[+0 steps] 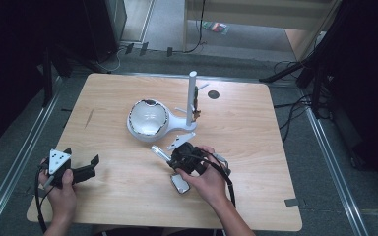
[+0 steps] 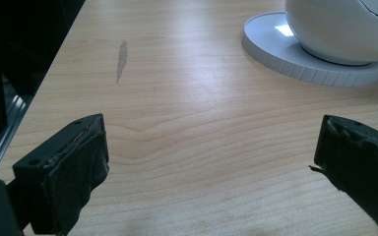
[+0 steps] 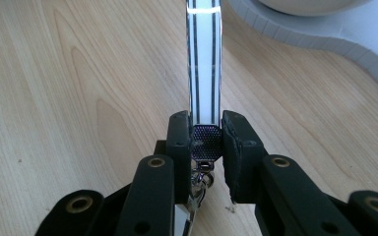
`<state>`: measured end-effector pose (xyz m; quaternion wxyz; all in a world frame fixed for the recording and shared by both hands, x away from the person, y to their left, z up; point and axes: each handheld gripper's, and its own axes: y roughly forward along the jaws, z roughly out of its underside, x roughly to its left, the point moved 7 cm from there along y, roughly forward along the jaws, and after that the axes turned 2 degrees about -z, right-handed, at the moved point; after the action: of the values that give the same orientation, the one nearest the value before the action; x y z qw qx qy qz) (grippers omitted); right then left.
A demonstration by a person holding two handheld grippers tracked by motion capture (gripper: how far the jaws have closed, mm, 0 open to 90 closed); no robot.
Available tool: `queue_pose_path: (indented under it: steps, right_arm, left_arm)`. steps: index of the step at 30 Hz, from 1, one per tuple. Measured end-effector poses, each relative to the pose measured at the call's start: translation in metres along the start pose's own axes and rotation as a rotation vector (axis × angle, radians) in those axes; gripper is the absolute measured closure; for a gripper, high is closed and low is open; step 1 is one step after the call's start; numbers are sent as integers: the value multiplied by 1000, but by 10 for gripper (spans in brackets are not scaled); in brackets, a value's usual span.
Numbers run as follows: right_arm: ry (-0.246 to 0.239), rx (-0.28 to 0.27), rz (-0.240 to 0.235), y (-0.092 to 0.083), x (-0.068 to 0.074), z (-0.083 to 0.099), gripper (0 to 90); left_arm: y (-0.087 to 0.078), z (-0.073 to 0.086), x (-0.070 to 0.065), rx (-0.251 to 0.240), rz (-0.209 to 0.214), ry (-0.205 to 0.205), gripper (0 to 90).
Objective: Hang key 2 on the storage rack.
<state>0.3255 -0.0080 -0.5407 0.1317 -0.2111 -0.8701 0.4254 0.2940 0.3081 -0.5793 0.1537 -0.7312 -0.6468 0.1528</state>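
Your left gripper [image 1: 89,166] sits at the lower left of the high view, low over the desk [image 1: 256,147], its jaws spread wide with nothing between them; in the left gripper view the two black pads [image 2: 76,169] stand far apart over bare wood, and the white stand [image 2: 320,54] with its round base fills the upper right corner of that frame.

Your right gripper [image 1: 177,156] lies just below the centre of the high view, your right hand [image 1: 204,179] wrapped round it; its jaws are closed narrow on a shiny metal strap [image 3: 204,64] with dark lines along it, pinched near a dark mesh end piece, and the strap runs up the middle of the right gripper view toward the top edge.

In the high view the stand [image 1: 150,120] is at centre frame, its bowl-shaped part to the left and a white upright post [image 1: 191,98] rising to its right; the strap's bright tip [image 1: 158,151] sits just below the stand's base; whether they touch you cannot tell.
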Motion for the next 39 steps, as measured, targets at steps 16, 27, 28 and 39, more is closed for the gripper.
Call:
queue_pose_path:
  steps: [16, 27, 28, 39]
  right_arm:
    - [54, -176, 55, -31, -15, -8, 758]
    - [85, -269, 80, -53, -29, -11, 758]
    - [88, -277, 85, -55, -30, -11, 758]
    - [114, -332, 100, -70, -41, -13, 758]
  left_arm:
    - [0, 0, 0, 2, 1, -1, 2]
    - [0, 0, 0, -3, 0, 2, 2]
    - [0, 0, 0, -3, 0, 3, 2]
    - [0, 0, 0, -5, -5, 2, 2]
